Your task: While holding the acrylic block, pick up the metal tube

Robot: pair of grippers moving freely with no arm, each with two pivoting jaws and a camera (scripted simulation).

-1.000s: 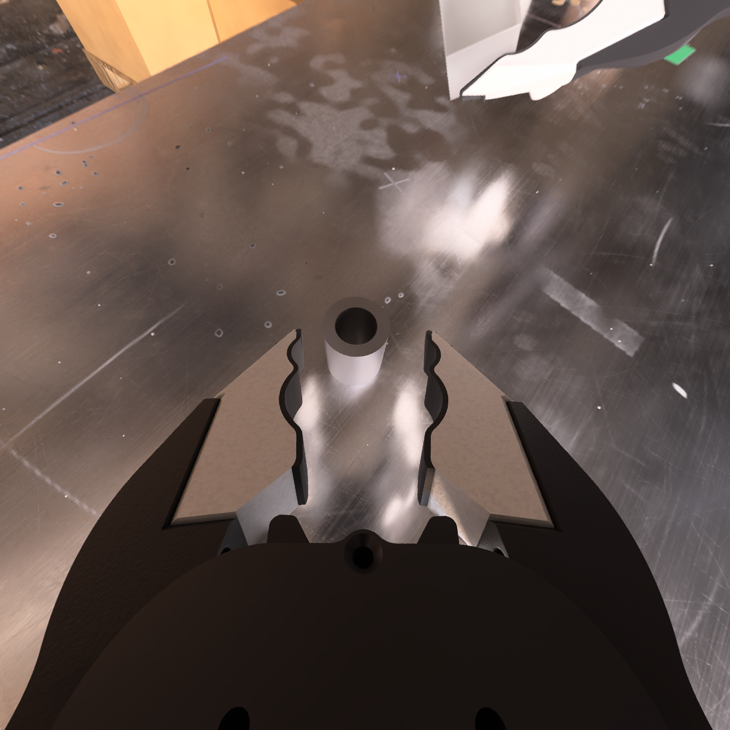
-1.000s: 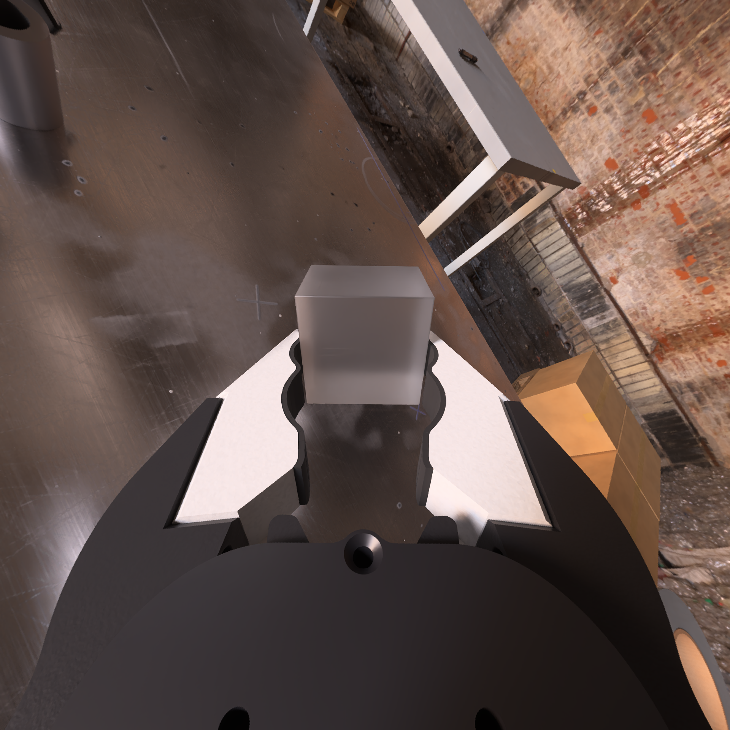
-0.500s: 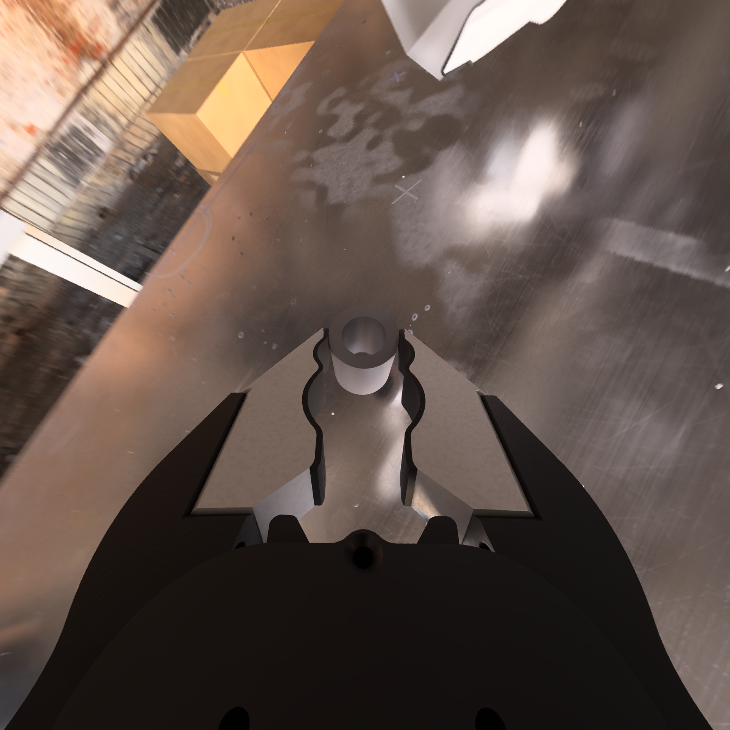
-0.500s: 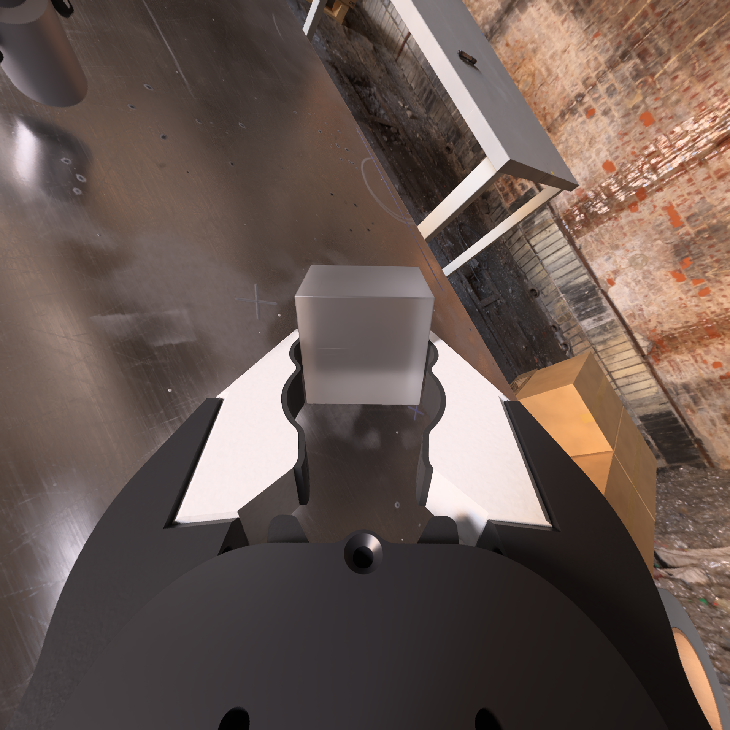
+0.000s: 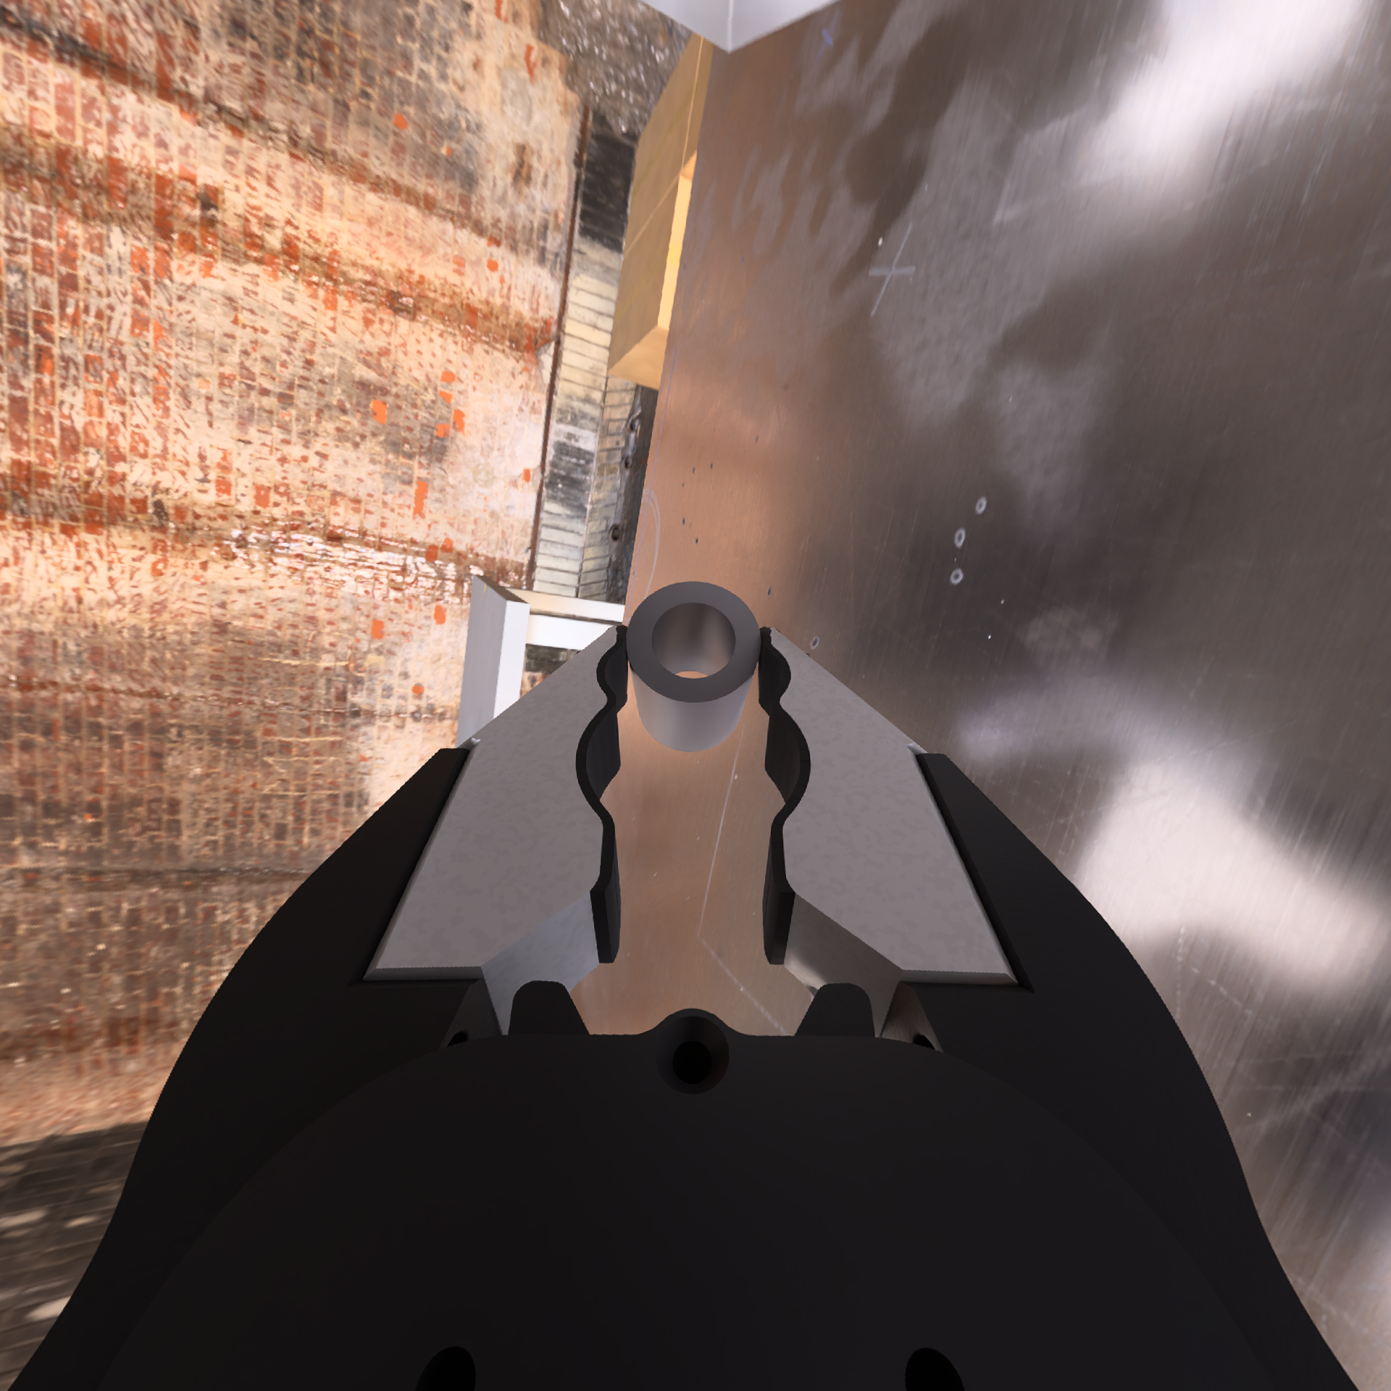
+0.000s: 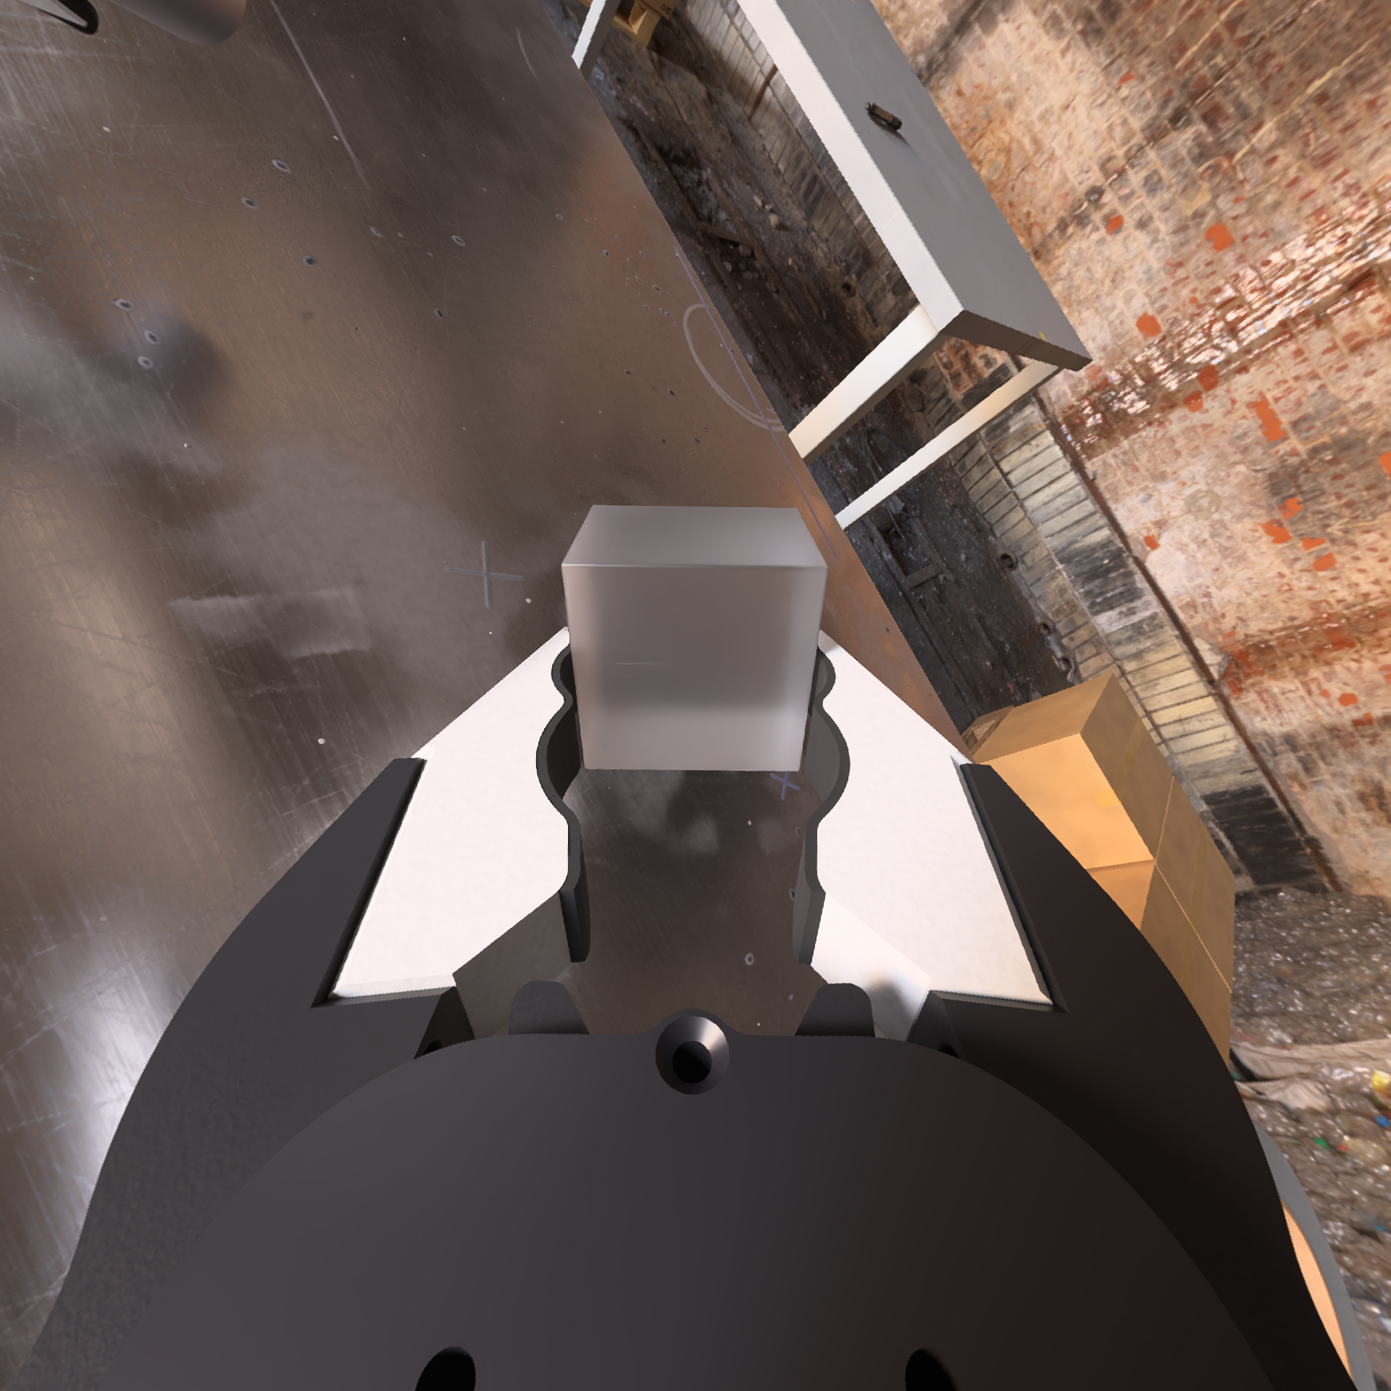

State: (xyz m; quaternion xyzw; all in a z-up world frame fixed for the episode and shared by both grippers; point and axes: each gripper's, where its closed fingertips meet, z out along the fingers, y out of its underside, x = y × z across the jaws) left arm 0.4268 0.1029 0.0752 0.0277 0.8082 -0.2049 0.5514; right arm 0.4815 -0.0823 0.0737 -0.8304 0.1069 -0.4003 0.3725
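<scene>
Both grippers are being kept closed on their loads. The metal tube (image 5: 691, 681) is being clamped between the tips of the left gripper (image 5: 692, 662), rolled steeply sideways with the steel table (image 5: 1054, 602) off to its right. The acrylic block (image 6: 692, 647) is being pinched at the tips of the right gripper (image 6: 692, 677), pitched down over the table
</scene>
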